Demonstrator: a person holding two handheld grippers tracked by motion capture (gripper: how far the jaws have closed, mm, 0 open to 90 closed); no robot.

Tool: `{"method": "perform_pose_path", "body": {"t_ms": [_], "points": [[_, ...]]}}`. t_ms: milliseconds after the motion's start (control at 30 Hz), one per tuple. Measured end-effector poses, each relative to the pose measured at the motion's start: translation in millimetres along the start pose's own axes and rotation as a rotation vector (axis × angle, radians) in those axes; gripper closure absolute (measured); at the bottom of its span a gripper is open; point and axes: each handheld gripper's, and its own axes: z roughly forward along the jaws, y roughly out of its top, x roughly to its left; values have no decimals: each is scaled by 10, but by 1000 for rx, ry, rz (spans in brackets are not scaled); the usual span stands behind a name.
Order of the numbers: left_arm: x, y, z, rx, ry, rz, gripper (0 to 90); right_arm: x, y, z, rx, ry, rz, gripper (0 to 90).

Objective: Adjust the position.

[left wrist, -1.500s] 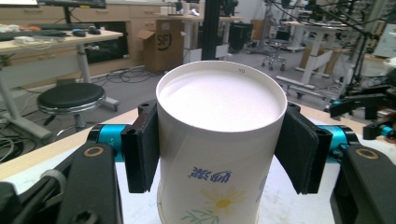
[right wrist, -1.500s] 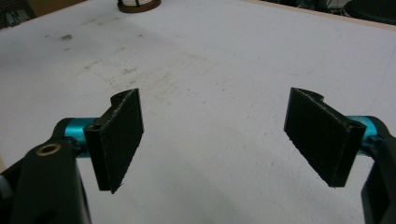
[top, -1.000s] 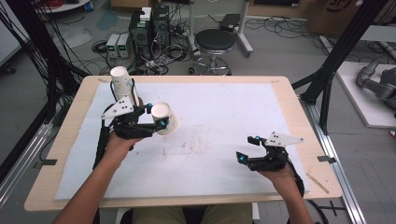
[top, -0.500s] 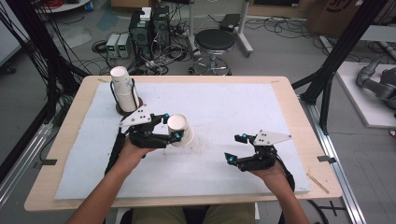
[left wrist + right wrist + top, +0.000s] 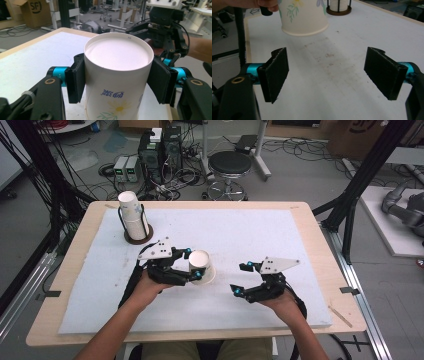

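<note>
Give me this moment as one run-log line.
left gripper: shut on paper cup, upside down, above mat | right gripper: open, empty, facing cup | cup stack: in holder, far left

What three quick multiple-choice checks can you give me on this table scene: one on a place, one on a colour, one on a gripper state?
1. Where does the black wire holder with stacked white paper cups stand?
A. far left of the table
B. near right corner
C. on the floor

2. What colour is the flower's middle on the white paper cup held by the left gripper?
A. red
B. yellow
C. blue

3. How are the right gripper's jaws?
A. shut on the cup
B. shut on nothing
C. open, holding nothing

Answers: 1 A, the high view shows it at the far left; 2 B, the left gripper view shows a yellow centre; 3 C, its pads stand wide apart over the bare white mat.
</note>
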Motion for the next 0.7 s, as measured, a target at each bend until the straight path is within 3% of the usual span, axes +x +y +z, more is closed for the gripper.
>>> {"method": "perform_pose_path", "body": {"t_ms": [33,200,700], "points": [[-17,0,26,-2,-14,0,369,6,29,60,-4,33,-3,203],[-35,-2,65,9,-35,6,369,30,76,199,6,89,-26,203],[-115,-15,193,24,-133,23,370,83,110,362,5,173,-40,204]]}}
